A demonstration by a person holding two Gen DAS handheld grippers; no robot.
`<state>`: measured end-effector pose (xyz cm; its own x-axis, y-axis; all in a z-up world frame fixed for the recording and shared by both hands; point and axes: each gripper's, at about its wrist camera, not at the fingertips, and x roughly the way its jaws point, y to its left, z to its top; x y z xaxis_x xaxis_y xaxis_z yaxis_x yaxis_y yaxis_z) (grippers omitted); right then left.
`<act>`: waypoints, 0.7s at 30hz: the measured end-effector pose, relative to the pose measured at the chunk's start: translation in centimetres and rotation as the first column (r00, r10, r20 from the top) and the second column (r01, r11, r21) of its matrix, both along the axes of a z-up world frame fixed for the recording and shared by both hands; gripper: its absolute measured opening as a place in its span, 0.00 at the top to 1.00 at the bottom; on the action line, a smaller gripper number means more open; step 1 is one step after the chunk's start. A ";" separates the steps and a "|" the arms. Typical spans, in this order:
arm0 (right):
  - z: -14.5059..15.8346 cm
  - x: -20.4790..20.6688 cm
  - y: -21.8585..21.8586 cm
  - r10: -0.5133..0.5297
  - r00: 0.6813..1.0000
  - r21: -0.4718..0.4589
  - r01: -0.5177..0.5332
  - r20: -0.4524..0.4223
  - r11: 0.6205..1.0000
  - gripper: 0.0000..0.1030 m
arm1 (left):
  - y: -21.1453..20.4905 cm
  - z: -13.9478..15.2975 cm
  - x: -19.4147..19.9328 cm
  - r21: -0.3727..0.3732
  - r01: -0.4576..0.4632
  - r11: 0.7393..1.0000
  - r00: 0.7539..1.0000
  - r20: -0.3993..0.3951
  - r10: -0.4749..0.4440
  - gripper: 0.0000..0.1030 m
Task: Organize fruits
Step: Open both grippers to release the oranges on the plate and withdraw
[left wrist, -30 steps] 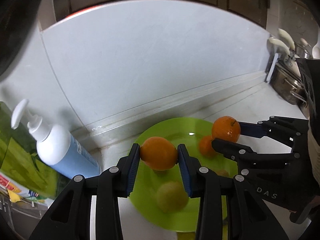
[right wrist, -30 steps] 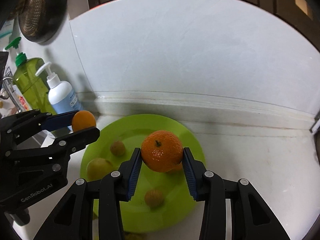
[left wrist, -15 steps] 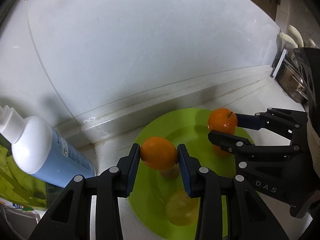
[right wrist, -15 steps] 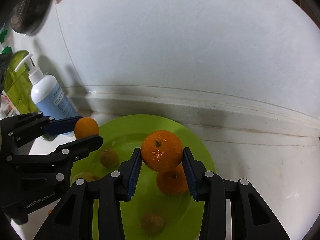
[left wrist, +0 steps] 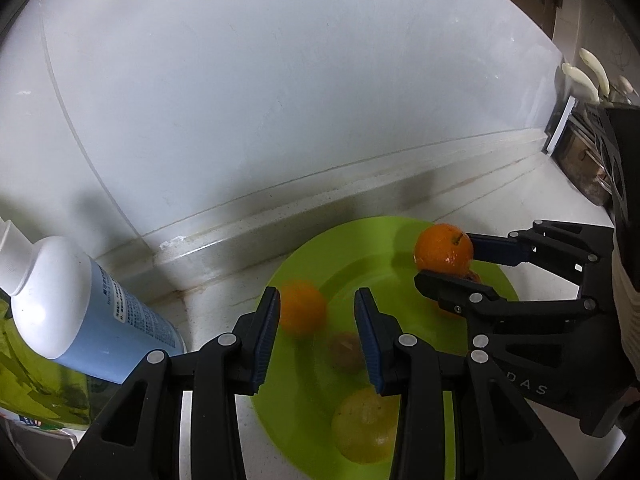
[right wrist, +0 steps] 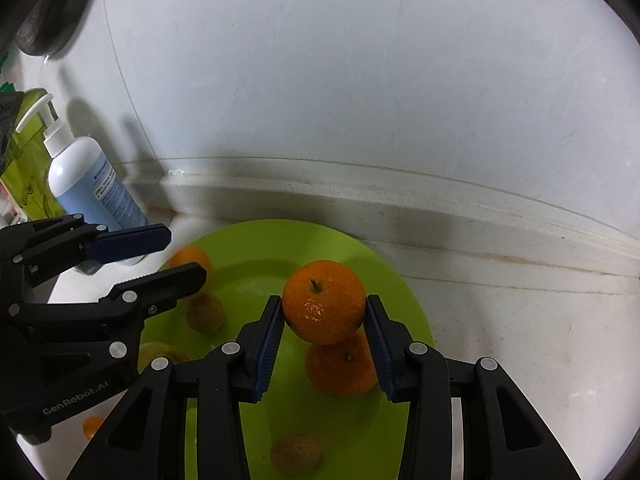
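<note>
Both grippers sit lower over the green plate [right wrist: 404, 304] than 1 second ago, and the plate fills more of each view. The left gripper [left wrist: 316, 332] gripped its small orange [left wrist: 302, 312] then. Now that orange is blurred and looks smaller than the gap. It lies against the left pad's side and well clear of the right pad, over the plate's near-left rim. So the left jaws stand a narrow way apart with nothing pressed between them. In the right wrist view the same orange [right wrist: 188, 258] shows as a smear behind the left gripper's 2 fingers.

The right gripper [right wrist: 324, 336] is clamped on a stemmed orange [right wrist: 324, 302], 1 pad on each side, and holds it above the plate.

On the plate, directly under the held fruit, lies a second stemmed orange [right wrist: 342, 366]. There are also 2 small brownish fruits, 1 toward the left [right wrist: 206, 312] and 1 at the near edge [right wrist: 296, 452], and 1 pale yellow fruit [left wrist: 364, 426].

The plate rests on a white counter [right wrist: 520, 320] against the back wall. A white-and-blue pump bottle [right wrist: 92, 188] stands just left of it.
</note>
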<state>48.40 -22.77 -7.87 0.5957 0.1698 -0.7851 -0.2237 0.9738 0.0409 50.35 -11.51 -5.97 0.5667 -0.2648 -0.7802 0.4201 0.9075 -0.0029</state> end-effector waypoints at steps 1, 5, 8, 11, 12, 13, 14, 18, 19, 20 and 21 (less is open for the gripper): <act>0.1 -0.1 0.0 -0.001 1.000 0.003 0.001 0.003 1.000 0.59 | 0.0 0.0 0.0 -0.001 -0.003 1.000 1.000 0.003 0.003 0.63; 0.4 -0.3 0.0 -0.012 1.000 0.010 0.012 0.021 1.000 0.58 | 0.5 0.3 -0.4 -0.001 -0.011 1.000 1.000 0.009 0.011 0.62; 0.8 -0.8 0.1 -0.011 0.999 0.003 0.011 0.033 1.000 0.58 | 0.9 0.8 -1.0 0.010 -0.021 1.000 0.999 0.025 0.021 0.61; 1.3 -1.8 0.1 -0.008 0.999 0.003 0.008 0.049 1.000 0.58 | 1.3 1.6 -2.2 0.020 -0.023 1.000 0.998 0.053 0.022 0.57; 1.6 -2.2 0.2 -0.004 0.999 0.006 0.004 0.053 1.000 0.58 | 1.5 1.9 -2.6 0.022 -0.024 0.999 0.998 0.063 0.022 0.55; 1.7 -2.4 0.3 -0.002 0.998 0.005 0.002 0.057 1.000 0.58 | 1.6 2.3 -3.1 0.021 -0.027 0.999 0.997 0.074 0.025 0.53; 2.0 -2.9 0.4 0.001 0.998 0.004 -0.001 0.066 1.000 0.58 | 1.6 2.6 -3.4 0.020 -0.029 0.999 0.996 0.083 0.027 0.52; 3.5 -4.8 0.8 0.004 0.995 0.005 -0.004 0.103 1.000 0.58 | 2.3 4.4 -5.3 0.010 -0.052 0.999 0.991 0.123 0.050 0.42; 4.0 -5.5 0.8 0.003 0.993 0.010 -0.004 0.115 1.000 0.58 | 2.6 4.8 -5.8 0.006 -0.056 0.998 0.989 0.134 0.055 0.41; 4.4 -6.0 0.8 0.000 0.992 0.014 -0.002 0.124 1.000 0.58 | 2.9 5.3 -6.4 0.000 -0.061 0.998 0.987 0.148 0.060 0.40; 4.8 -6.3 0.7 -0.003 0.991 0.017 0.000 0.131 1.000 0.58 | 3.0 5.5 -6.8 -0.002 -0.064 0.998 0.986 0.153 0.063 0.39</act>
<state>42.06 -22.02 -3.11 0.6936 0.1810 -0.6973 -0.2266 0.9736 0.0273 43.54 -8.48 -0.42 0.6953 -0.2226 -0.6834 0.3569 0.9322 0.0595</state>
